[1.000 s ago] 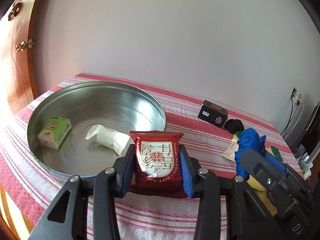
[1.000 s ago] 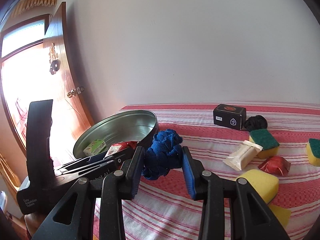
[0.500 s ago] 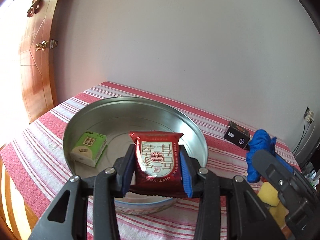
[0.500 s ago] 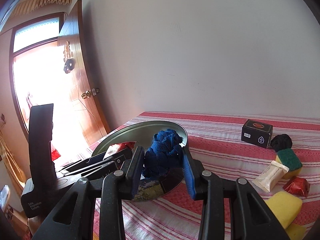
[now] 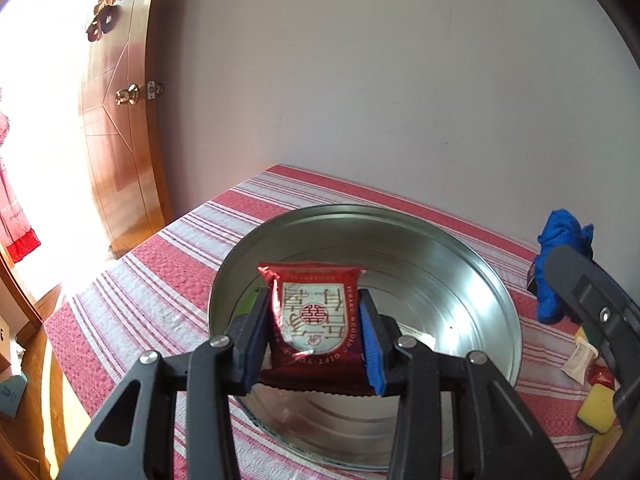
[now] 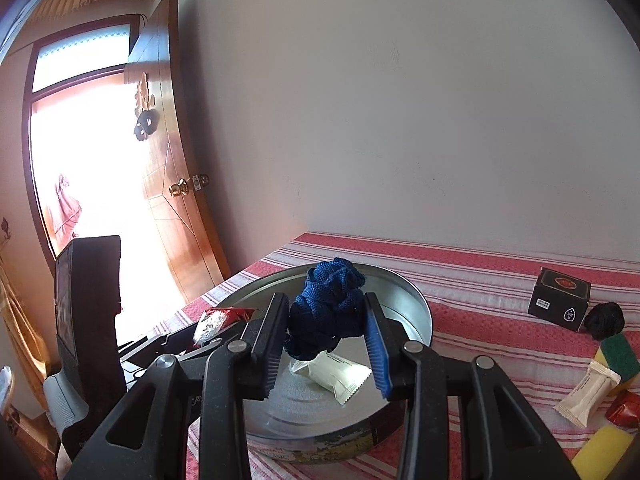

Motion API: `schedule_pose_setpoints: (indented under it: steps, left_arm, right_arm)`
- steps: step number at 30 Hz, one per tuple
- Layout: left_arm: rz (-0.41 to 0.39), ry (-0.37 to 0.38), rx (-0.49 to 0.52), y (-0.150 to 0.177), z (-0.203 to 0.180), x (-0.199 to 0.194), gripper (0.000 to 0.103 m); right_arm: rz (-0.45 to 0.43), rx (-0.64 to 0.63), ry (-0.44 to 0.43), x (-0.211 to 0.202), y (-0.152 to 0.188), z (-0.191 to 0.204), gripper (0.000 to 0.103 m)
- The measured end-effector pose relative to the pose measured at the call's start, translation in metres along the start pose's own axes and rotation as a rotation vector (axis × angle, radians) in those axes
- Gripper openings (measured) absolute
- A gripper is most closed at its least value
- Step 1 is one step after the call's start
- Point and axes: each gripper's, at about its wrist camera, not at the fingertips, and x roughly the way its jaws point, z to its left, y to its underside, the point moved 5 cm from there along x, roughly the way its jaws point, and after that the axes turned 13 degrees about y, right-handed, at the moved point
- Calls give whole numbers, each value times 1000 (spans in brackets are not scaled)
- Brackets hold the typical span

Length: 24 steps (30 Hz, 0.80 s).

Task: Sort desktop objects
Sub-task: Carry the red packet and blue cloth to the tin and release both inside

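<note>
left tongs (image 5: pixel 316 330): clamped on red snack packet (image 5: pixel 314 316), blue pads pressing both side edges, packet upright, label upside down
red snack packet place: between left tongs, above near part of round metal tin (image 5: pixel 472 280); in right view its top (image 6: pixel 218 318) pokes out left of right tongs
right tongs (image 6: pixel 328 332): clamped on bunched blue cloth (image 6: pixel 330 304), pads squeezing lower half, top of bundle bulging above the tips
blue cloth place: between right tongs, over the tin interior; in left view seen at far right (image 5: pixel 560 264), past the tin rim
round metal tin: directly ahead of and below both tongs, on striped red-white counter (image 6: pixel 480 280); printed side wall visible below right tongs
white wrapped snack (image 6: pixel 332 374): lying on tin floor, just under and behind right tongs tips
green item: sliver seen in tin behind left tongs' left finger, mostly hidden, can't tell what it is
black box (image 6: pixel 560 304): on counter, well right of right tongs, near wall
black bundle (image 6: pixel 606 320): just right of black box, touching or nearly, can't tell
yellow-green sponge (image 6: pixel 618 358): right of right tongs, below the black bundle
cream wrapped bar (image 6: pixel 588 394): leaning against that sponge
small red foil packet (image 6: pixel 624 410): just right of cream bar
yellow sponge (image 6: pixel 600 450): bottom right corner, nearest right tongs' side
wooden door (image 5: pixel 120 120): far left of both tongs, open, bright light beside it
</note>
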Motion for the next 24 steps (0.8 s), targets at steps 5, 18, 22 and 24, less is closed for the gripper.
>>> schedule_pose_setpoints:
  steps: [5, 18, 22, 24]
  left_arm:
    - [14, -35, 8, -5, 11, 9, 41]
    - [98, -123, 42, -2, 28, 41, 41]
    - [116, -136, 40, 0, 27, 47, 44]
    - [116, -148, 33, 1, 26, 49, 50]
  right_arm:
    - [-19, -31, 38, 23, -10, 9, 40]
    - [37, -52, 84, 76, 5, 10, 40]
    - [52, -55, 69, 89, 13, 7, 41]
    - [55, -54, 66, 92, 14, 5, 42]
